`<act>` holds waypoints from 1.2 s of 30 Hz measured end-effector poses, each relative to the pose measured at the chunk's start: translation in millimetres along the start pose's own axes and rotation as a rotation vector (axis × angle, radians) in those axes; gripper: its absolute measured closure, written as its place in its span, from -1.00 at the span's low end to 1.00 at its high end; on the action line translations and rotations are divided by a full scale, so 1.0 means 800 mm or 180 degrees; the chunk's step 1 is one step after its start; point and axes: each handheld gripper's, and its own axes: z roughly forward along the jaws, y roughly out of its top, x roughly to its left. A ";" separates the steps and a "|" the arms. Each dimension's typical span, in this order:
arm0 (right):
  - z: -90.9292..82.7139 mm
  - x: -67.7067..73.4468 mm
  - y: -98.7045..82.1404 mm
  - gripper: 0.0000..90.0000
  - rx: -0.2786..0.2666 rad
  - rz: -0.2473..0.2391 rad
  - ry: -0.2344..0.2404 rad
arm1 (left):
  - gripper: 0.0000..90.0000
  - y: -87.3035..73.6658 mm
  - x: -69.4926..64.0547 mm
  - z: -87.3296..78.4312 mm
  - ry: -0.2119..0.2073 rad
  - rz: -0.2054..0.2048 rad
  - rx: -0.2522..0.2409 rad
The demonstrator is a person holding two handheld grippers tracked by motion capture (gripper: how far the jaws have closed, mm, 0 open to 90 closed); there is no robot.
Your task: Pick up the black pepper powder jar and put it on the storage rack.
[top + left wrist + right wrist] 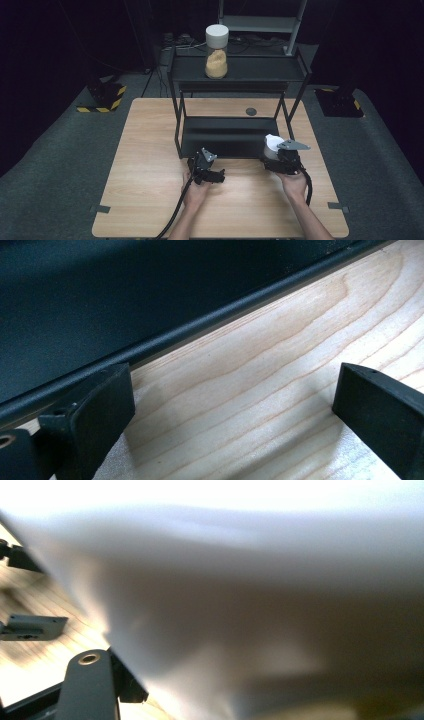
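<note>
Item: white jar [271, 145], presumably a lidded canister like the jar of tan grain [216, 50] standing on the rack's top shelf. The match is a guess, since the tool hides most of it.

Location: at the right front corner of the black rack [235, 75], by the lower shelf's front edge, just above the wooden counter [150, 150]. Whether it rests on the shelf or hangs off it cannot be told.

Right tool [280, 159]: against the jar, with the grey plate on top. In the right gripper view the pale wall of the jar [250, 605] lies right up against the camera, blurred. One jaw shows at lower left beside the wall; the other is hidden. The jaws appear closed around the jar, though contact itself is not visible.

Left tool [207, 172]: low over the counter at the lower shelf's front lip [175, 335]. The jaws stand wide apart with bare wood between them, holding nothing.

Handling, judged: rigid, smooth, round wall, likely slippery under hard pads. Weight depends on fill, unknown here; loose contents would shift if tilted. Keep upright. Take hold across the body below the lid, jaws on opposite sides, not on the lid, which might lift off.

Relation: jar between or directly ahead of the right tool's jaws; well apart from the left tool, which lies off to the jar's left along the shelf front.
</note>
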 end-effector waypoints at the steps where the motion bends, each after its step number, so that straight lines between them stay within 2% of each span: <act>1: -0.002 -0.001 0.003 -0.33 -0.0004 -0.0017 0.0010 | -0.93 0.000 0.000 0.000 0.0000 0.0000 0.0000; 15: -0.027 -0.010 0.050 -0.33 -0.0077 -0.0176 0.0193 | -0.93 0.000 0.000 0.000 0.0000 -0.0002 0.0000; 36: -0.061 -0.023 0.109 -0.33 -0.0163 -0.0258 0.0357 | -0.93 0.000 0.000 0.000 -0.0001 -0.0003 0.0000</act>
